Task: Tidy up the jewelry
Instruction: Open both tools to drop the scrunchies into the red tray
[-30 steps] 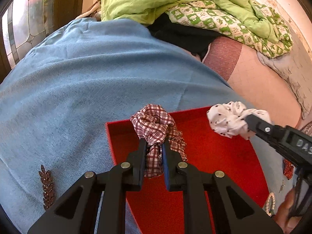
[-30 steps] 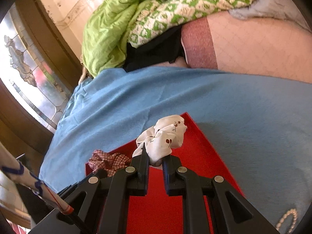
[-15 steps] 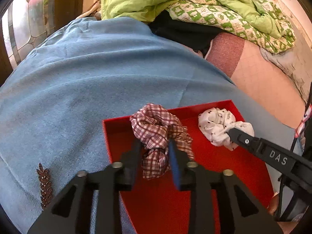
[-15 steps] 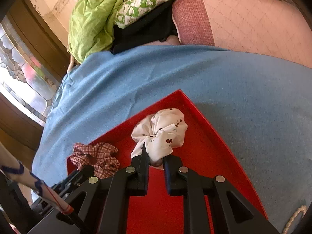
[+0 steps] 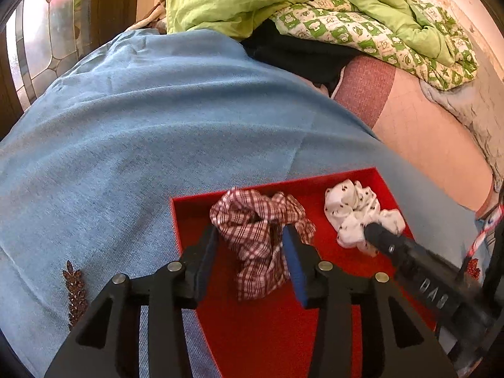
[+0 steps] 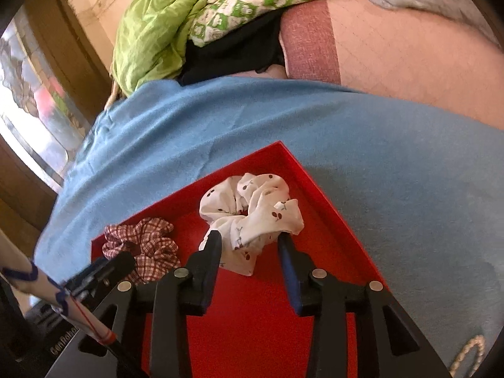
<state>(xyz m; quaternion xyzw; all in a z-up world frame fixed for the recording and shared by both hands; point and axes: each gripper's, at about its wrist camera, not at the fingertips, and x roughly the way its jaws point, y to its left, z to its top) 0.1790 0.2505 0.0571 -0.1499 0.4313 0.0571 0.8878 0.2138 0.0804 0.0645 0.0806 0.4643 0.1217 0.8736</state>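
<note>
With both grippers' jaws just opened off the checked red-and-white fabric scrunchie [image 5: 258,236] and white cherry-print fabric scrunchie [image 6: 255,211], lift each straight clear toward six o'clock, snagging neither in the shallow red tray [image 5: 252,340].

Both grippers' jaws have just been opening, leaving plaid scrunchie [image 5: 258,220] and white scrunchie [image 6: 252,211] released.

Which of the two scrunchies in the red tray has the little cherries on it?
The white scrunchie, lying toward the tray's far right corner. Small red cherries dot its fabric, while the other scrunchie, to its left, is red-and-white plaid.
</note>
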